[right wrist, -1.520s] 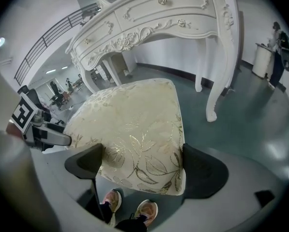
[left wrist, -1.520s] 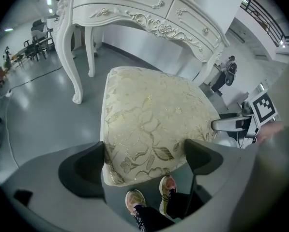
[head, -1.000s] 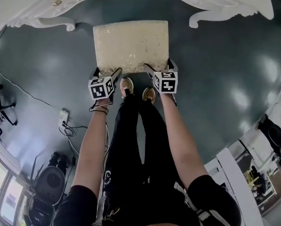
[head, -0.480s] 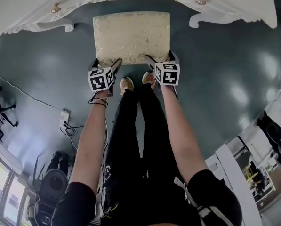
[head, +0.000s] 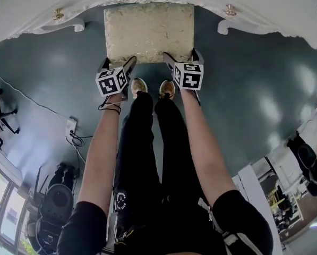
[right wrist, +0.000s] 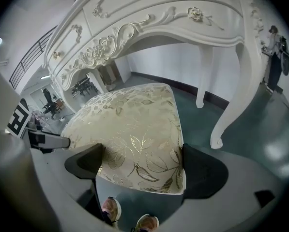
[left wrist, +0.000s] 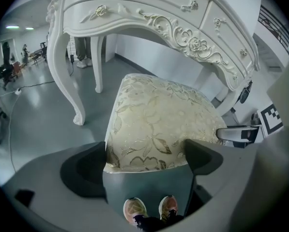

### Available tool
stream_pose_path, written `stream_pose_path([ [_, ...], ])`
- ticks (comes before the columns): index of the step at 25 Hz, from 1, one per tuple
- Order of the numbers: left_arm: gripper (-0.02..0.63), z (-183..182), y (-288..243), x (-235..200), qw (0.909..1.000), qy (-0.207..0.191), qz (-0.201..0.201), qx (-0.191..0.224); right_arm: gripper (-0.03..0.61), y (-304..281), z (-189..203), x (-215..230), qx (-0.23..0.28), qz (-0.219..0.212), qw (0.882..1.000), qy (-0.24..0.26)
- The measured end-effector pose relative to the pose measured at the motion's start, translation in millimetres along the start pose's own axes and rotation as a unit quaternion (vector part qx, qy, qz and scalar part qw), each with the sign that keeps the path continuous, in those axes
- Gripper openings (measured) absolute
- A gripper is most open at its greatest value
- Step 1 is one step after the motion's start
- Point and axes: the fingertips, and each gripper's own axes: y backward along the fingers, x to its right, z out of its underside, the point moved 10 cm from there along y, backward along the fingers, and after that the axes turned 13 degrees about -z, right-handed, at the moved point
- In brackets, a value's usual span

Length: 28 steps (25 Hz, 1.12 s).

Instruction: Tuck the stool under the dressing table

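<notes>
While the left gripper [head: 117, 64] and right gripper [head: 182, 57] each had jaws clamped on a near corner of the stool [head: 148, 32], its far edge — legs unseen — lay hidden under the tabletop of the dressing table [head: 31, 9].

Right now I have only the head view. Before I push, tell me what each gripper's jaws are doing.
Observer: The left gripper has its jaws closed against the near left corner of the stool.
Operator: Now the right one.
Observer: The right gripper clamps the near right corner the same way.
Operator: Check the height under the table.
Observer: The cushion top sits below the carved apron of the dressing table, with a gap showing.
</notes>
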Motion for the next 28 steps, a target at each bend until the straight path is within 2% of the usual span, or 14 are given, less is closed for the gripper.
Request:
stream_pose_path([
  [4, 0.52, -18, -12, 0, 0.9996, 0.012, -0.011, 0.023, 0.539, -13, -20, 5, 0.01, 0.016, 1.0, -0.016],
  [7, 0.52, -40, -26, 4, 0.999, 0.022, -0.011, 0.037, 0.546, -22, -36, 14, 0.037, 0.041, 0.996, -0.063],
  [10, 0.52, -52, -34, 7, 0.9979, 0.035, -0.027, 0.047, 0.543, -29, -46, 13, 0.049, 0.072, 0.991, -0.105],
  [14, 0.52, -58, -45, 13, 0.9947, 0.081, -0.048, 0.042, 0.541, -39, -52, 18, 0.056, 0.094, 0.984, -0.144],
  [16, 0.518, -60, -49, 14, 0.9916, 0.11, -0.055, 0.039, 0.538, -43, -50, 18, 0.07, 0.101, 0.974, -0.189],
  [18, 0.517, -65, -52, 14, 0.9902, 0.119, -0.06, 0.041, 0.531, -48, -50, 17, 0.081, 0.105, 0.968, -0.212],
  [22, 0.518, -74, -60, 16, 0.9908, 0.117, -0.053, 0.041, 0.531, -53, -58, 26, 0.091, 0.102, 0.968, -0.209],
  [28, 0.518, -103, -75, 28, 0.9872, 0.126, -0.057, 0.079, 0.518, -62, -89, 42, 0.121, 0.088, 0.97, -0.193],
])
